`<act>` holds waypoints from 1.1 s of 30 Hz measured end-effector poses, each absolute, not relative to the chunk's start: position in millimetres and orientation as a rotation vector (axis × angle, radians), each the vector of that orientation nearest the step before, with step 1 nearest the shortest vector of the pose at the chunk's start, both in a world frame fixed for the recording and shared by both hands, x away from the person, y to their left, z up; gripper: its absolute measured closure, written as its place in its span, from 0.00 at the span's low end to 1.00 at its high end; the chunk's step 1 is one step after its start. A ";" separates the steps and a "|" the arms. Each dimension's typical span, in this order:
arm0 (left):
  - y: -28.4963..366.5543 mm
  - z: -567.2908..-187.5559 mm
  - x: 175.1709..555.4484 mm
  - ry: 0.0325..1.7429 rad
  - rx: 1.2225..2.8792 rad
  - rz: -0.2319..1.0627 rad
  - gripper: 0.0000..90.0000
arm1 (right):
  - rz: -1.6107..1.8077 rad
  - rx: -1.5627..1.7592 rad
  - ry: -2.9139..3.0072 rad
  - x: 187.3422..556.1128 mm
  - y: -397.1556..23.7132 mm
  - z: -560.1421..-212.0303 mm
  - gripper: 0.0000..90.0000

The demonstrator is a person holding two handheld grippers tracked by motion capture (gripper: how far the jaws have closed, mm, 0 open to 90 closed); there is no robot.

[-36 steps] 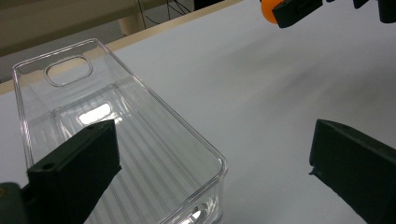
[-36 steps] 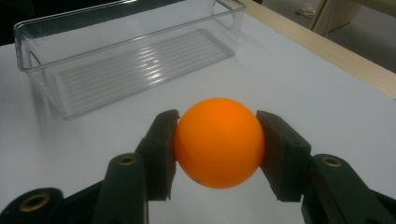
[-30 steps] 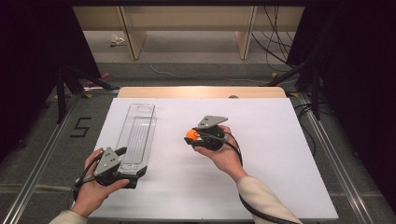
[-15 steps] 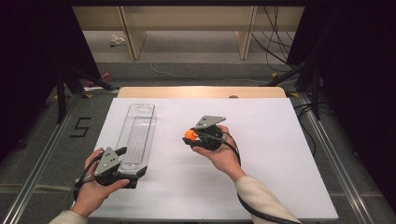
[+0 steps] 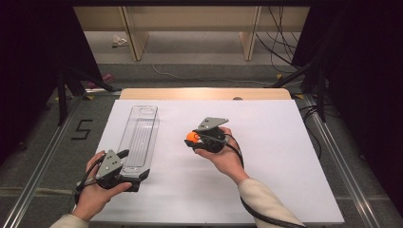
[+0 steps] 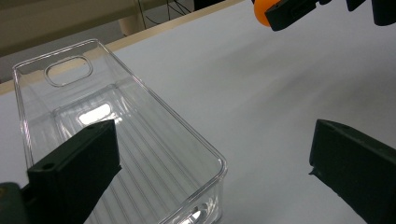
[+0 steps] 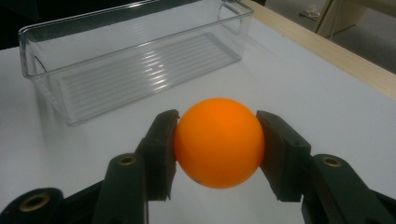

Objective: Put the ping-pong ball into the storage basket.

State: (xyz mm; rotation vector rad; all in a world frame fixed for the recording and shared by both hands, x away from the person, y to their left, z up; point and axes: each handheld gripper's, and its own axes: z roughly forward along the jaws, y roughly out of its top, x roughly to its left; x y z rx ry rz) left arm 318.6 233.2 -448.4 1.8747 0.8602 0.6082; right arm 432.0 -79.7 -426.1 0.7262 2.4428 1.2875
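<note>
The right gripper (image 7: 217, 140) was clamped on an orange ball (image 7: 218, 141), one black jaw pressed flat to each side of it, and the hand held it up off the white table (image 5: 285, 161). Off to its left lay a clear plastic tray (image 5: 139, 135), long and narrow, with nothing in it that I could see. The left gripper (image 6: 210, 172) stood with its jaws wide apart at the tray's near end; one jaw seemed to hang over the inside and the other over bare table, though from where I stood I could not tell whether either touched the wall.

To my eye the ball was already picked up and the carry was the step in hand. The next move called for bringing the ball across above the tray's open top, lowering it past the rim, and only then letting the jaws part, since a ball dropped from height would likely bounce or roll off.
</note>
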 end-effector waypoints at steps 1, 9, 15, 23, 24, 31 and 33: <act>233.2 -448.3 318.5 0.860 1.874 0.608 0.01 | 1.288 0.726 2.444 432.0 -79.4 -426.1 0.57; 233.1 -448.5 318.5 0.859 1.873 0.609 0.01 | 1.288 0.725 2.445 432.8 -77.0 -426.6 0.57; 233.1 -448.5 318.6 0.859 1.871 0.609 0.01 | 1.287 0.721 2.447 433.0 -74.9 -426.3 0.57; 233.1 -448.4 318.5 0.859 1.872 0.609 0.01 | 1.293 0.716 2.450 433.4 -71.6 -425.8 0.57; 233.1 -448.4 318.5 0.859 1.872 0.608 0.01 | 1.295 0.714 2.449 433.6 -71.2 -425.7 0.57; 233.0 -448.1 318.2 0.859 1.871 0.607 0.01 | 1.294 0.716 2.452 433.4 -67.9 -426.2 0.57; 233.0 -448.0 318.2 0.859 1.871 0.608 0.01 | 1.294 0.713 2.455 433.3 -66.7 -426.0 0.57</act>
